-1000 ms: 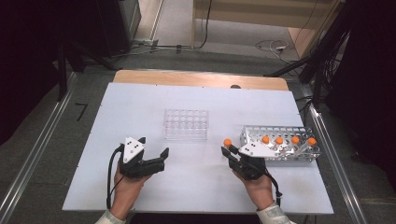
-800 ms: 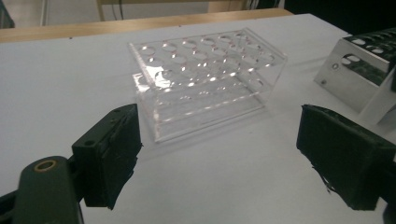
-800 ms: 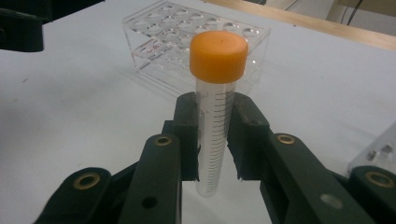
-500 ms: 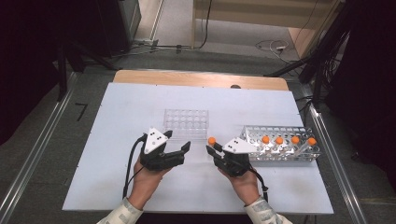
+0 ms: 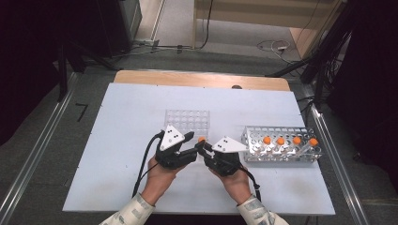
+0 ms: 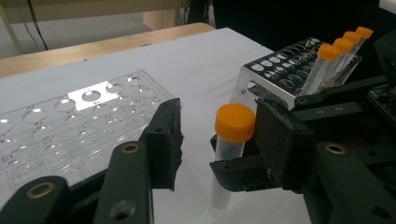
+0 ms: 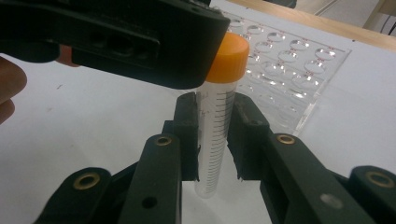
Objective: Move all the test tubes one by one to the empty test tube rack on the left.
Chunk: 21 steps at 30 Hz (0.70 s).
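Note:
My right gripper (image 7: 215,105) is shut on a clear graduated tube (image 7: 214,140) with an orange cap (image 6: 235,122), held upright just above the white table. My left gripper (image 6: 217,119) is open, its jaws either side of the cap; the right-hand jaw touches the cap and the other stands apart. In the high view both grippers meet at the table's front middle: left gripper (image 5: 191,144), right gripper (image 5: 205,151), cap (image 5: 201,139) between them. An empty clear rack (image 5: 187,122) lies just behind them.
A metal rack (image 5: 256,138) at the right holds several orange-capped tubes (image 5: 280,140) in its front row. The white table top (image 5: 117,140) spreads to the left; a wooden edge (image 5: 202,79) runs along the far side.
Both hands have come together at the centre. The right gripper carried the tube left, away from the metal rack, and the left gripper moved right until its jaws flank the cap.

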Tool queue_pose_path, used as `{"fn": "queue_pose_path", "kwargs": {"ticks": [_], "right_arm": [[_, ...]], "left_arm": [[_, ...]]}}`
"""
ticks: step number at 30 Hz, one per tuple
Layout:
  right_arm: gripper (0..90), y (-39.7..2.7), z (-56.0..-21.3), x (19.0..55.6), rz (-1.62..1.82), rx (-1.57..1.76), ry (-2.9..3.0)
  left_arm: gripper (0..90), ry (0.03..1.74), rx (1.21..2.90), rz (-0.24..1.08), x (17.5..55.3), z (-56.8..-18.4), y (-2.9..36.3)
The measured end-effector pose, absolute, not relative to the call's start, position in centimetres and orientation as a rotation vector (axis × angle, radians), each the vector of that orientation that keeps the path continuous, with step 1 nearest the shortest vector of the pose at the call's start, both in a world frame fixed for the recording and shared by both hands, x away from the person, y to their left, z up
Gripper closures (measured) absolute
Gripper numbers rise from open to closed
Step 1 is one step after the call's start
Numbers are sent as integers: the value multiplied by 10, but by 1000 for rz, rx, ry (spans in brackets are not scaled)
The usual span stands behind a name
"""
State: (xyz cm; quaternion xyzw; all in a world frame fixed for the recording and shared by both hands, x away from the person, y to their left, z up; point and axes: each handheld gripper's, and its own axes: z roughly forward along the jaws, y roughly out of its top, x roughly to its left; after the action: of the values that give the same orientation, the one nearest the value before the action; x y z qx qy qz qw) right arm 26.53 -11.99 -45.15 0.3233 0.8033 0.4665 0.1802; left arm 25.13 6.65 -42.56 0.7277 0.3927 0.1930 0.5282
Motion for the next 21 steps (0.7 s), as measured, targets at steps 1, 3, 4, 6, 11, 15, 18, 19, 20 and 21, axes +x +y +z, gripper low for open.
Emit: {"fn": "queue_pose_path", "kwargs": {"ticks": [1,3,4,6,11,15,18,19,20,21], "right_arm": [[720,-119,-452,266,1307,910,2271],[720,-118,-453,266,1307,917,2273],[720,-118,-453,266,1307,917,2273],[720,-117,-453,267,1315,916,2275],[720,-115,-452,265,1328,904,2272],[720,-114,-450,264,1337,899,2273],[720,-114,-450,265,1345,904,2271],[720,-115,-449,265,1346,905,2272],[720,-115,-449,265,1346,905,2272],[720,-115,-449,265,1344,903,2271]], "left_arm": [[560,933,1744,458,251,-426,66],[560,932,1745,457,251,-426,66],[560,930,1745,455,251,-426,66],[560,927,1746,452,251,-426,65],[580,929,1752,451,252,-428,62],[652,929,1750,455,253,-429,60],[683,929,1757,456,253,-430,59],[687,930,1759,460,253,-430,59],[687,932,1757,459,253,-430,59],[689,931,1757,460,253,-430,59]]}}
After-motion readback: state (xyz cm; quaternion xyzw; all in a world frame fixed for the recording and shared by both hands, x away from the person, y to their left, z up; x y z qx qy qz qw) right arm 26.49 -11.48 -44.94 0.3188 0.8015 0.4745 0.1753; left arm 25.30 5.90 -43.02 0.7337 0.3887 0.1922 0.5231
